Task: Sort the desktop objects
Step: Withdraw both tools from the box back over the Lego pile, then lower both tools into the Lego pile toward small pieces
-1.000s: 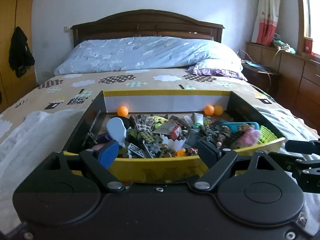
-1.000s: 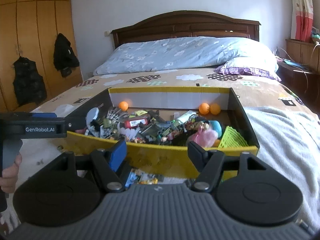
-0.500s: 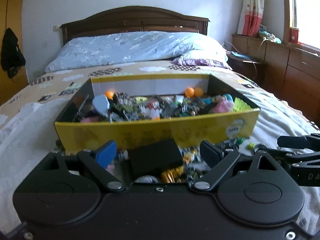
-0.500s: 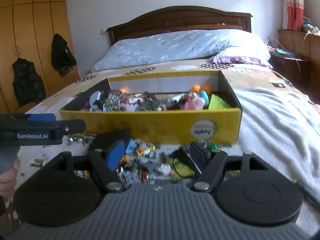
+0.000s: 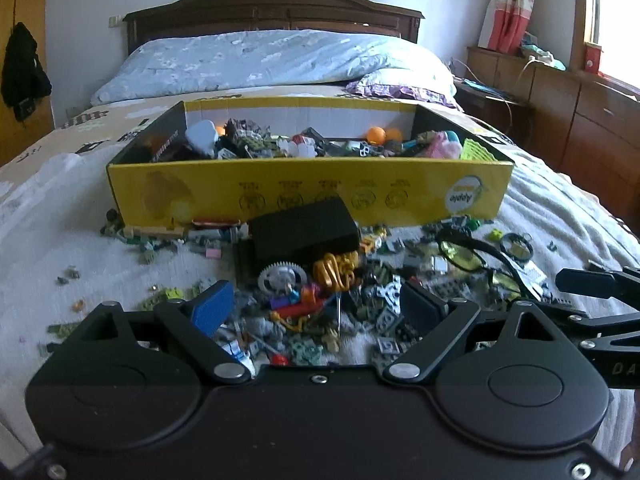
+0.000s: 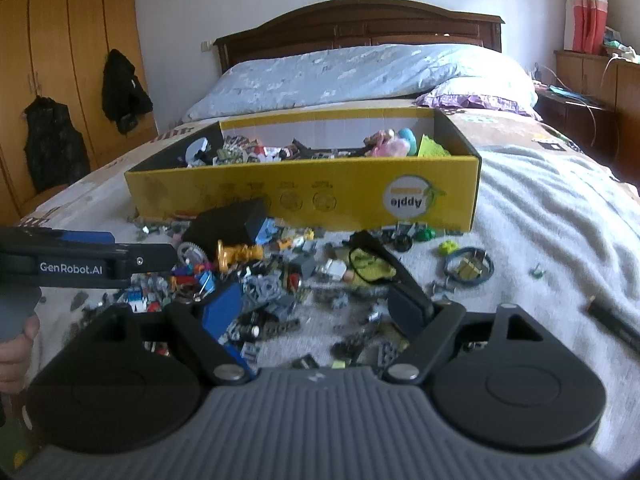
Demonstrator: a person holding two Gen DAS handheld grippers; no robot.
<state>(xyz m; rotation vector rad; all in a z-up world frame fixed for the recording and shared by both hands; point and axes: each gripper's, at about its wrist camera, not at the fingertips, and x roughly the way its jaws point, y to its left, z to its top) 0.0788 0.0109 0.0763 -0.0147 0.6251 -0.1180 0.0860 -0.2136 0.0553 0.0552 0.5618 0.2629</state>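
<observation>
While my left claw [image 5: 316,304] hangs wide open with nothing gripped over the small bricks and bits [image 5: 304,320] strewn on the bed [image 5: 60,240], my right claw [image 6: 316,300] is opening just beside it, empty too above the same scatter. Beyond lie a grey gear [image 5: 282,276], a gold piece [image 5: 336,270], a black box [image 5: 304,232] and yellow-lensed glasses [image 5: 468,256]. Behind them stands the yellow cardboard box [image 5: 312,196], heaped with toys.
</observation>
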